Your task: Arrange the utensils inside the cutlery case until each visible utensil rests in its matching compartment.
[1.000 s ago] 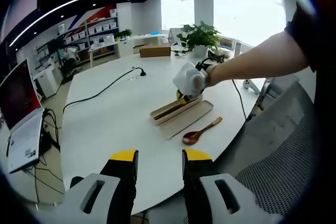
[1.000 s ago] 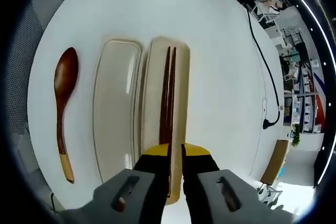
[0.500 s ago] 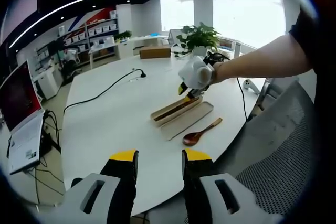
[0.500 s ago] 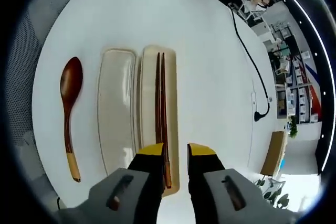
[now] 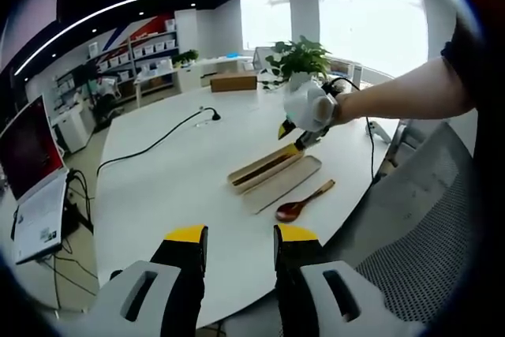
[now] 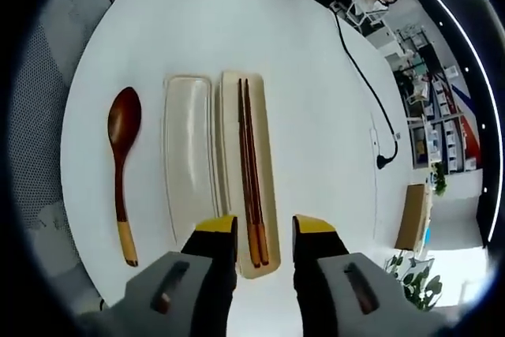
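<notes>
Around the white table (image 5: 158, 187) spreads an office; both claws gape, empty.

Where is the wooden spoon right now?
In the right gripper view the spoon lies on the white table, left of the empty tray that sits beside the tray holding the chopsticks. It touches neither tray.

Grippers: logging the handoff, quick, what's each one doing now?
Left gripper: open, holding nothing.
Right gripper: open, holding nothing, above the chopsticks.
</notes>
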